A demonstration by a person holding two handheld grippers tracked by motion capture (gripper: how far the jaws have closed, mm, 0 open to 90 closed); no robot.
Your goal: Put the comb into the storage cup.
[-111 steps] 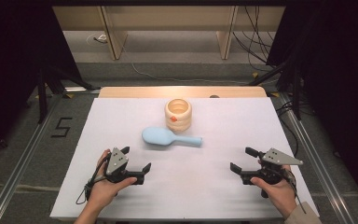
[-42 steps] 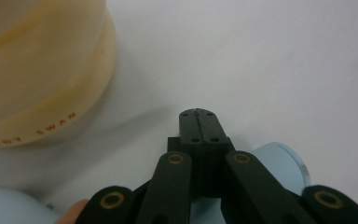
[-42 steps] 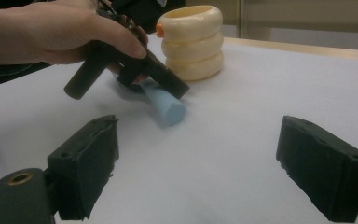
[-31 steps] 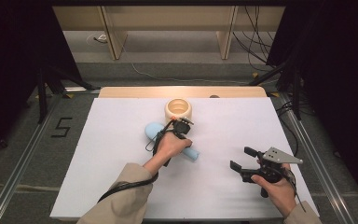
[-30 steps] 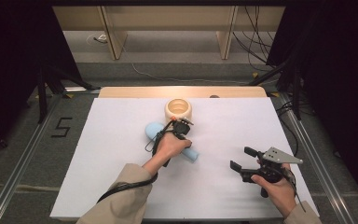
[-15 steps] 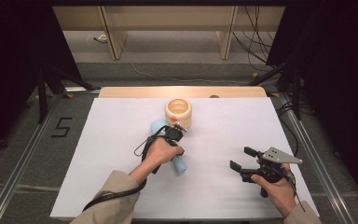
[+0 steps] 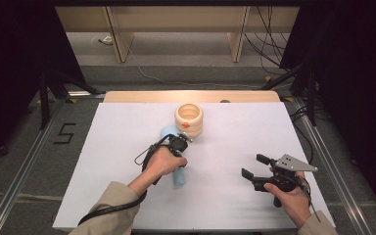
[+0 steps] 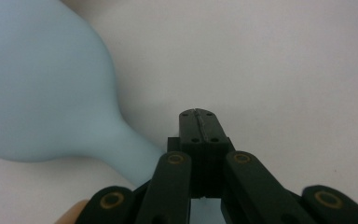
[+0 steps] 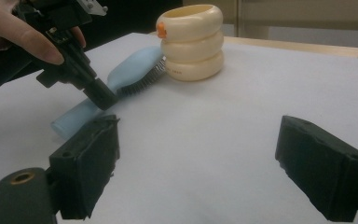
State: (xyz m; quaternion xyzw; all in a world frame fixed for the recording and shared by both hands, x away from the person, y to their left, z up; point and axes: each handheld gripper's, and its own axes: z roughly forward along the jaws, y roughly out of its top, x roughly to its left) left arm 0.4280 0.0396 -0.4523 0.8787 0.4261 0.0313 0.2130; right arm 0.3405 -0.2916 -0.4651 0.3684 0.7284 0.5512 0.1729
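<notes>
Two tongs: the left tongs, pressed together, nudge the pale-blue plastic hairbrush beside the cream ringed holder; right tongs wait apart. Placement remains.

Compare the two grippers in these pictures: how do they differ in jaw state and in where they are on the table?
The left gripper has its jaws shut, empty, beside the blue hairbrush; the right gripper has its jaws wide open. The left is near the cream ringed cup; the right hovers apart, over bare table. Both are black, hand-held.
</notes>
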